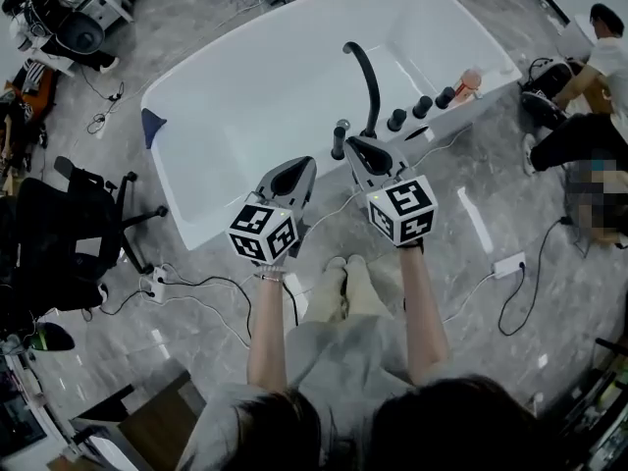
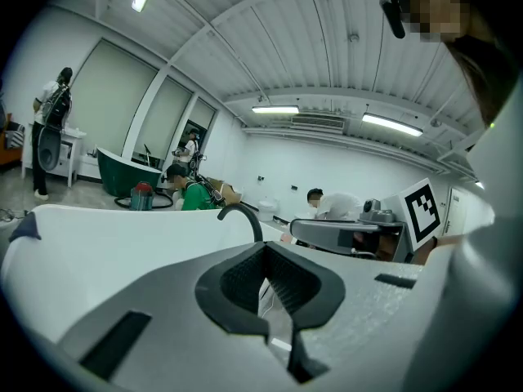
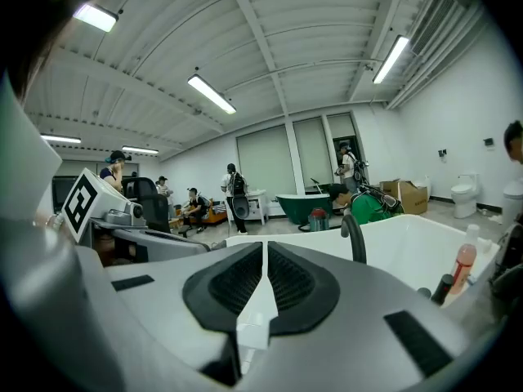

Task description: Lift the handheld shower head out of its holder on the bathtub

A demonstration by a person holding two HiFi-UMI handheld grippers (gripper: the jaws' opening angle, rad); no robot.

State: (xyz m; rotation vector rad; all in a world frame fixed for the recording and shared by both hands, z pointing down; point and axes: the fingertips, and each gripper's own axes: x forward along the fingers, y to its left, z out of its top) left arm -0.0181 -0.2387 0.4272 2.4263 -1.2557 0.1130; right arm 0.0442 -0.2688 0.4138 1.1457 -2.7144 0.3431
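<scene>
My left gripper (image 1: 299, 171) and right gripper (image 1: 355, 147) are both closed and empty. The handheld shower head (image 1: 340, 138) stands in its holder on the bathtub (image 1: 208, 206) rim at centre frame (just beyond the right gripper). I recommend opening the right jaws, gripping the handle squarely and lifting straight.

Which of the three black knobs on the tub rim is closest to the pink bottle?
The right-end knob in the head view, beside the pink bottle; the other two sit nearer the spout.
</scene>
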